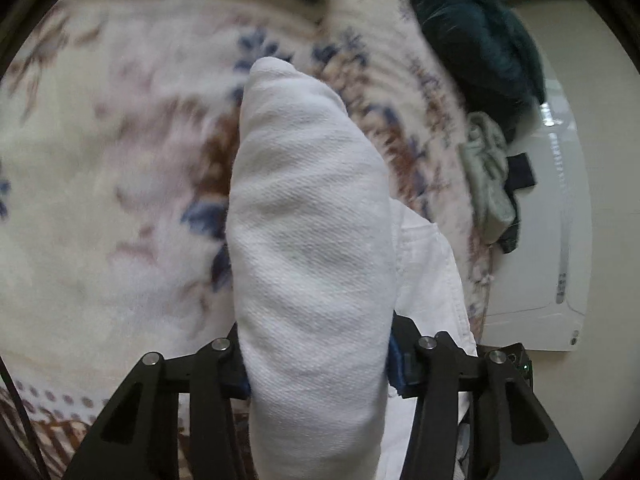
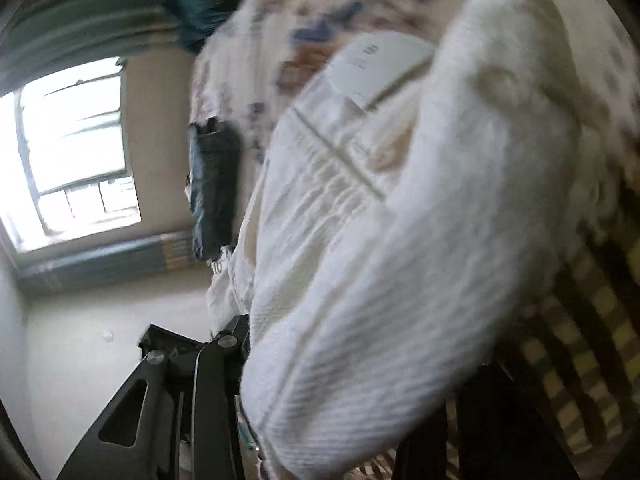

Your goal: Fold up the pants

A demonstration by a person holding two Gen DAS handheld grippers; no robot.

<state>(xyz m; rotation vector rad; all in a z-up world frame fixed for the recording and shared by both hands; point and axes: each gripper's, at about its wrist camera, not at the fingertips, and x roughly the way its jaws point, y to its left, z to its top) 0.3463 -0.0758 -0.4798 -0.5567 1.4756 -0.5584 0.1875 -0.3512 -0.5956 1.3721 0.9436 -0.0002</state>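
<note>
Left wrist view: the left gripper (image 1: 316,364) is clamped on a thick fold of the white pants (image 1: 308,240), which rises between its two black fingers and blocks the centre of the view. More of the white fabric hangs to the right of the gripped fold. Behind it lies a floral blanket (image 1: 120,160) with blue and brown leaf print, blurred. At the blanket's right edge sit a dark teal garment (image 1: 476,40), a grey-green crumpled cloth (image 1: 486,168) just below it, and a small dark item (image 1: 520,170) beside that. A white appliance (image 1: 560,240) stands further right.

Right wrist view: the right gripper (image 2: 320,360) is closed on the white pants (image 2: 400,240); the fabric covers its right finger and most of the frame. A white label (image 2: 380,68) shows on the waistband area. A dark folded garment (image 2: 212,192) lies at the blanket's (image 2: 248,60) edge. A bright window (image 2: 76,148) and green curtain (image 2: 80,8) occupy the left. A checked surface (image 2: 580,340) shows at lower right.
</note>
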